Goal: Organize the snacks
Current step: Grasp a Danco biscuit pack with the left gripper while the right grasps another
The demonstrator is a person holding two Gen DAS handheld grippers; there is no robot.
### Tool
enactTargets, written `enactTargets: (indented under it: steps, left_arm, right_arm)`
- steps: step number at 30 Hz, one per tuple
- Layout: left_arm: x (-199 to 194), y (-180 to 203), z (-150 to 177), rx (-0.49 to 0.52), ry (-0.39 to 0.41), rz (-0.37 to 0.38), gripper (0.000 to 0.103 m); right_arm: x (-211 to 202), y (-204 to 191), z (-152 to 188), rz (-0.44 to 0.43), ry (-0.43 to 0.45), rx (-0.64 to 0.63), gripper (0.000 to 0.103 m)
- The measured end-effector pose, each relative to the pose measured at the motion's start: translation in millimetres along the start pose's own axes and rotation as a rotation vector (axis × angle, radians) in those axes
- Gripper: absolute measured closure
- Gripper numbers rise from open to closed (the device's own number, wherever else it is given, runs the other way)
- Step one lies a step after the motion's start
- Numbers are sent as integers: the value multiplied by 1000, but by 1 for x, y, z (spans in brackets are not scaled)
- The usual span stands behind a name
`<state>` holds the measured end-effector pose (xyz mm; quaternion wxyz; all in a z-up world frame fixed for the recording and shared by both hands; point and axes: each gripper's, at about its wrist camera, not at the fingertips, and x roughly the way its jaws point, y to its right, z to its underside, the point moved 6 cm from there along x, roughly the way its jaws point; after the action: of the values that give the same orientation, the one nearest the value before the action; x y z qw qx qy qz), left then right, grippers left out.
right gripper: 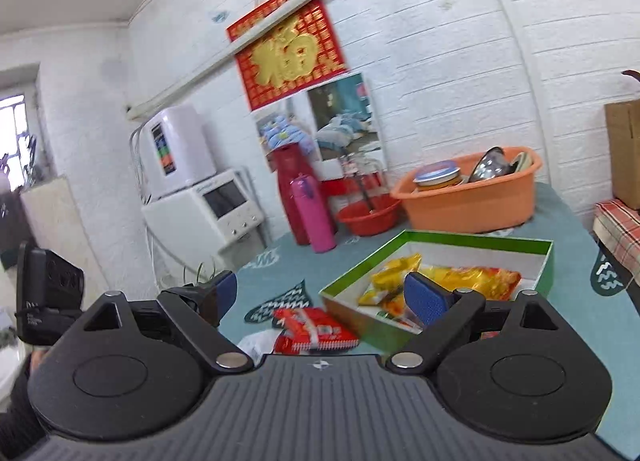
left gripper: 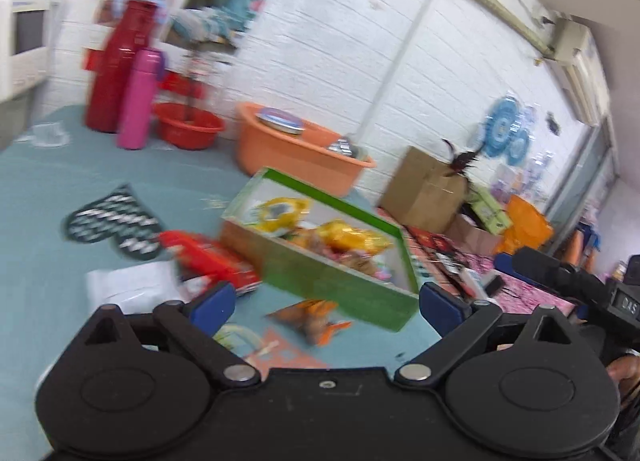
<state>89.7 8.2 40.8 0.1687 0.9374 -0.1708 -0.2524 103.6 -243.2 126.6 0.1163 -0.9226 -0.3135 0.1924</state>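
Spreading wide and gripping nothing, the left gripper (left gripper: 327,303) and right gripper (right gripper: 320,297) hover over a teal tablecloth (left gripper: 48,197), where a rectangular green box (left gripper: 340,285) holds crinkly yellow snack packets (right gripper: 472,279) (a glossy red packet (right gripper: 316,331) lies just beside it).

Glossy foil snack bags (right gripper: 472,281), cardboard green box (right gripper: 546,261), smooth plastic orange basin (right gripper: 472,209)

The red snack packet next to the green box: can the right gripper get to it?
Probably yes. The red snack packet lies flat on the table beside the green box, nothing covering it, and the right gripper is open and empty just above.
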Motion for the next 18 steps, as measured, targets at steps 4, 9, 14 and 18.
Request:
enactTargets:
  steps: [4, 9, 14, 18]
  left_arm:
    - [-25, -36, 23, -77, -6, -89, 0]
    - [-36, -76, 53, -193, -34, -143, 0]
    - [-47, -108, 82, -323, -44, -147, 0]
    - [-56, -125, 91, -400, -25, -135, 0]
  right_arm:
    - [13, -21, 32, -39, -73, -47, 0]
    - [54, -44, 86, -123, -253, -5, 0]
    - [96, -62, 117, -184, -365, -3, 0]
    - [129, -68, 129, -213, -428, 23, 0]
